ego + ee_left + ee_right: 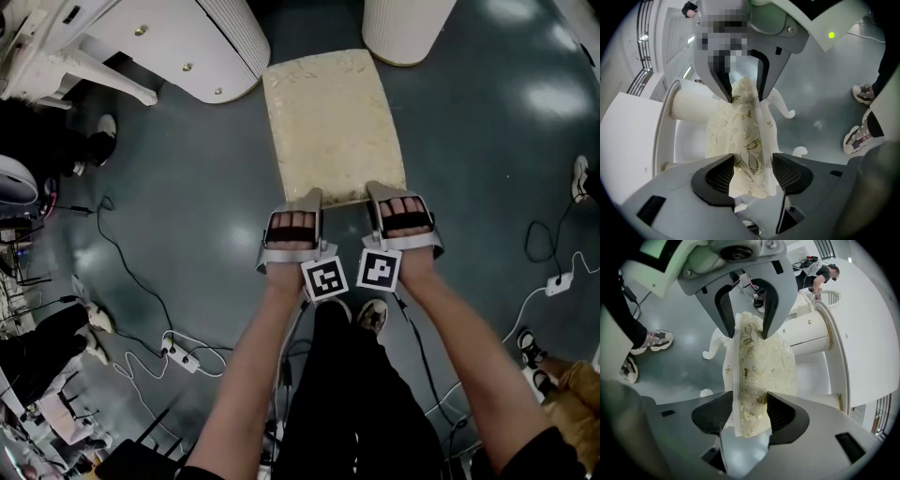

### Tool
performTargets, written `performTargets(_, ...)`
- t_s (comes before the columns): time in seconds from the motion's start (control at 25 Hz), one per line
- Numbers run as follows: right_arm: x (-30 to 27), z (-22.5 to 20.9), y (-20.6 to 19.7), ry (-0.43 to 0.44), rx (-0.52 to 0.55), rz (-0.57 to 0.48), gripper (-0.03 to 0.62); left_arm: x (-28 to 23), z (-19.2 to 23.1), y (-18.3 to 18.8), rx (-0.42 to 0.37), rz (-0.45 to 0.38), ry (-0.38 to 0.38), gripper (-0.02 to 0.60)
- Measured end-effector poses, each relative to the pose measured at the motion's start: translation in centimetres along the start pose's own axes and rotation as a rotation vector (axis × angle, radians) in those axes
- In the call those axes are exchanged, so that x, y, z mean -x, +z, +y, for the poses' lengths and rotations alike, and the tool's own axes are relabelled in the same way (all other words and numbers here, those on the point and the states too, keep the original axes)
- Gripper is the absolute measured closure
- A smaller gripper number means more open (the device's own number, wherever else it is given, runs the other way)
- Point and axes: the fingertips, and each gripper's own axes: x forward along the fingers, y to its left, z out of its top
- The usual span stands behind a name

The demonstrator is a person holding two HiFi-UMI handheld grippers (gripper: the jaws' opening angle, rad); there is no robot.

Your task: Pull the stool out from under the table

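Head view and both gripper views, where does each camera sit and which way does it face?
Head view: on the person's head, facing steeply down at the cream gold-patterned cushioned stool; both forearms, left gripper and right gripper show.
Left gripper view: on the left gripper, looking along its jaws shut on the stool's edge; right gripper above.
Right gripper view: on the right gripper, likewise; left gripper above.
Shared: all show the stool.

Seen from above, the stool [330, 122] shows only its top, everything beneath hidden; its near edge vanishes under the left gripper [307, 199] and right gripper [382, 191]. The table [225, 47] runs off the top edge. A bystander's shoe [581, 176] is cropped at right.
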Motion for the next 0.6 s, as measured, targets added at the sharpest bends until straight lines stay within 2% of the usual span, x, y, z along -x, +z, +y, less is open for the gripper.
performTargets(0.08,0.7,-0.5,0.1,0.009,-0.023,-0.010,0.384,0.5,0.1,-0.1,-0.006,0.019,-0.008,0.327)
performTargets(0.28,3.6,-1.8,0.3,0.033,-0.045,-0.036,0.396,3.0,0.0,0.1,0.024,-0.043,-0.014,0.558)
performTargets(0.32,4.3,-2.3,0.2,0.028,-0.047,-0.034,0.432,3.6,0.4,0.2,0.041,-0.055,-0.016,0.574)
performTargets(0.4,5.5,-3.3,-0.1,0.012,-0.031,-0.024,0.568,4.6,1.4,0.5,0.095,-0.073,-0.029,0.575)
performTargets(0.48,6.8,-4.3,-0.1,0.020,-0.052,-0.040,0.584,5.5,2.3,1.3,0.162,-0.097,-0.059,0.575)
performTargets(0.6,8.9,-5.4,0.2,0.067,-0.173,-0.083,0.588,7.1,3.7,2.9,0.228,-0.183,-0.102,0.575)
